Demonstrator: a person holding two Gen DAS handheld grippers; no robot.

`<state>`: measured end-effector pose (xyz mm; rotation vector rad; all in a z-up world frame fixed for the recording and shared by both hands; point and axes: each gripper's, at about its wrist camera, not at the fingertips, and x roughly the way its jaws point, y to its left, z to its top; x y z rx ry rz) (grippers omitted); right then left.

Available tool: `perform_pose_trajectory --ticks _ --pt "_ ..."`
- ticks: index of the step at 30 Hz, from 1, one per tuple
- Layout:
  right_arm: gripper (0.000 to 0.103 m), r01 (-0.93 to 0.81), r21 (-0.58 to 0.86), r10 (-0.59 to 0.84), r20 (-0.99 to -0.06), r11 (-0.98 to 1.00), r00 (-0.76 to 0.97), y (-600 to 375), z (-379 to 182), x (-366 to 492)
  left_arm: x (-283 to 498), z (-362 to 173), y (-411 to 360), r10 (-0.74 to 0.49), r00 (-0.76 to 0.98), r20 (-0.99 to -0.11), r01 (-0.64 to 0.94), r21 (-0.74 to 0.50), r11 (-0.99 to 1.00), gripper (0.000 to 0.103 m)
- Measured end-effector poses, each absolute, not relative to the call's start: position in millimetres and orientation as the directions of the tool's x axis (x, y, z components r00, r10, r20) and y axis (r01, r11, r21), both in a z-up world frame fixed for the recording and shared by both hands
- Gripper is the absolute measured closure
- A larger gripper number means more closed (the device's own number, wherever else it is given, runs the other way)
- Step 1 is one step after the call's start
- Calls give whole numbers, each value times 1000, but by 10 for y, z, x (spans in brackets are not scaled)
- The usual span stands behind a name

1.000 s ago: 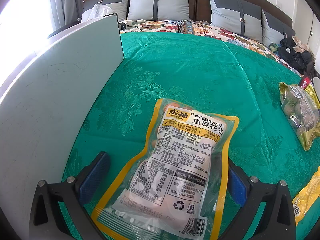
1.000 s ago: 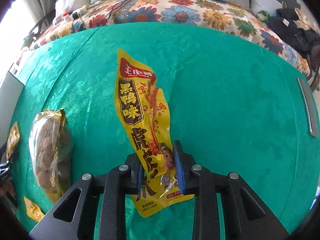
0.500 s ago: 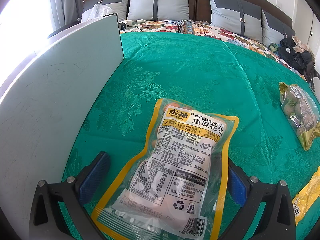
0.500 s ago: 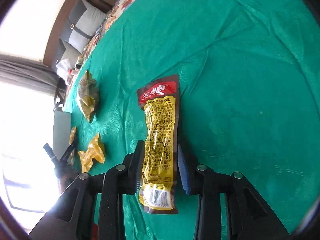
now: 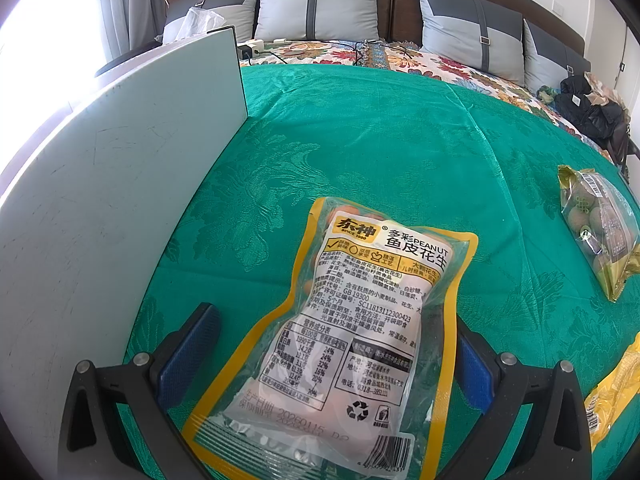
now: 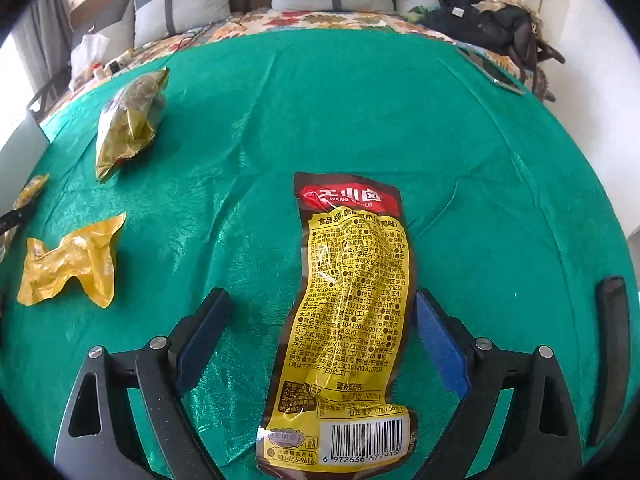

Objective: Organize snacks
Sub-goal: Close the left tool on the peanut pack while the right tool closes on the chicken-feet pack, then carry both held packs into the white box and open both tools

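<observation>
In the left wrist view a peanut bag (image 5: pixel 360 328) with a yellow border lies label-back up on the green cloth (image 5: pixel 380 152), between the wide-open fingers of my left gripper (image 5: pixel 332 340). In the right wrist view a long yellow and dark snack pouch (image 6: pixel 352 312) lies flat on the cloth, back side up, between the open fingers of my right gripper (image 6: pixel 320 328). Neither gripper touches its pack.
A grey-white board (image 5: pixel 100 200) stands upright along the left. A gold bag of round snacks (image 6: pixel 128 120) and a crumpled yellow wrapper (image 6: pixel 72 264) lie left of the right gripper. A dark flat item (image 6: pixel 608 352) lies at the right edge. Pillows (image 5: pixel 320 4) line the back.
My right gripper turned the long pouch over, set it flat on the cloth and opened, releasing it. The left gripper and peanut bag have not moved.
</observation>
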<state>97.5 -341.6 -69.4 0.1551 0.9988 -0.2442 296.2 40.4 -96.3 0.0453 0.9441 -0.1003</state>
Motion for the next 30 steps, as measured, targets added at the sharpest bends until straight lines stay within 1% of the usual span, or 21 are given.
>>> perform_pose_trajectory --ticks 2,4,5,6,8,10,12,13,14,17,19,22,24,28,30 --pt "10 240 18 -103 -870 971 482 -3451 -675 1002 2973 -959 400 -66 574 -816 112 -2 994 0" --pt "17 209 8 -86 -894 978 439 -3502 -645 977 3036 -950 392 -71 546 -835 126 -2 992 0" --pt "23 207 7 -85 -898 978 431 -3533 -606 980 3069 -945 387 -70 534 -843 127 -2 992 0" --pt "46 207 21 -71 -900 978 429 -3571 -569 981 3088 -943 384 -69 523 -850 128 -1 992 0" --pt "50 207 59 -30 -915 977 402 -3630 -563 985 3111 -934 378 -69 494 -867 140 1 990 0" --pt "59 222 90 -3 -921 971 389 -3689 -552 919 3119 -917 399 -75 439 -895 162 -4 987 1" --pt "59 260 182 63 -911 948 408 -3746 -535 768 3059 -849 438 -94 440 -893 194 -8 981 24" --pt "59 276 224 91 -901 935 423 -3774 -528 680 3019 -815 447 -111 437 -892 225 -11 974 44" --pt "59 288 262 117 -892 921 437 -3799 -518 598 2982 -800 484 -114 422 -899 241 -10 970 45" --pt "59 322 415 219 -838 851 500 -3873 -509 307 2798 -766 645 -172 397 -901 273 -63 960 46" --pt "59 340 481 255 -806 808 534 -3907 -507 141 2637 -748 781 -202 397 -895 257 -103 961 46" --pt "59 347 557 295 -761 755 578 -3897 -494 -2 2394 -713 981 -265 392 -881 210 -195 958 46" --pt "59 344 585 316 -743 735 590 -3822 -487 -18 2209 -666 1045 -300 394 -869 194 -241 951 46" --pt "59 301 564 326 -751 769 574 -3579 -413 70 1880 -462 1082 -381 408 -830 185 -333 924 46" --pt "59 256 547 337 -754 797 563 -3373 -321 137 1711 -268 1126 -438 426 -792 182 -400 898 46"
